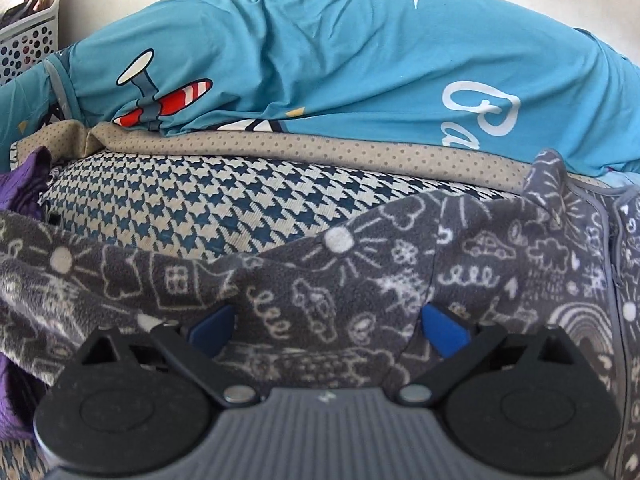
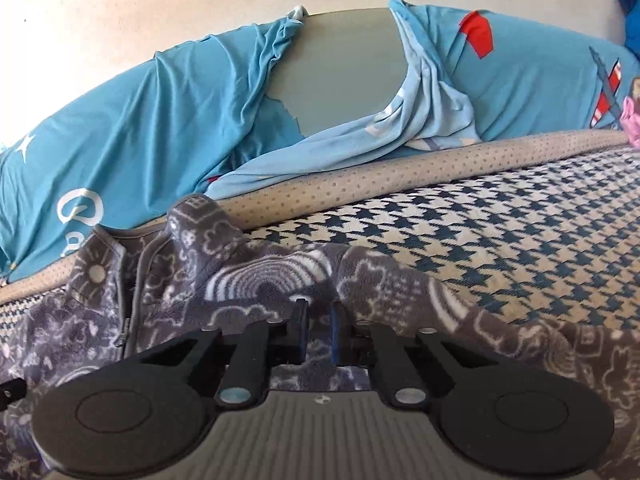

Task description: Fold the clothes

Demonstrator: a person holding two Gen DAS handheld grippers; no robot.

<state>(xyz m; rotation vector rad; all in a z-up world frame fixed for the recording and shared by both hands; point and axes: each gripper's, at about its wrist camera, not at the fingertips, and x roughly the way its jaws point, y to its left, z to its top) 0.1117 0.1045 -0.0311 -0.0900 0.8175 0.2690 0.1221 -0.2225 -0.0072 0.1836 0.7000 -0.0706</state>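
A grey fleece garment (image 1: 360, 280) with white doodle prints and a zip lies rumpled on a houndstooth-patterned surface (image 1: 192, 204). My left gripper (image 1: 328, 324) is open, its blue pads (image 1: 444, 328) spread wide and resting low on the fleece. In the right wrist view the same fleece garment (image 2: 256, 280) bunches up ahead of the fingers. My right gripper (image 2: 319, 332) has its fingers drawn close together on a pinched fold of it. The zip (image 2: 128, 304) runs down at the left.
A blue sheet with plane and star prints (image 1: 340, 60) covers bulky pillows behind a beige dotted border (image 1: 320, 144). A white perforated basket (image 1: 28, 40) stands at far left, purple cloth (image 1: 24, 176) beside it. Houndstooth surface (image 2: 500, 240) lies bare at right; pink cloth (image 2: 632, 116) at the edge.
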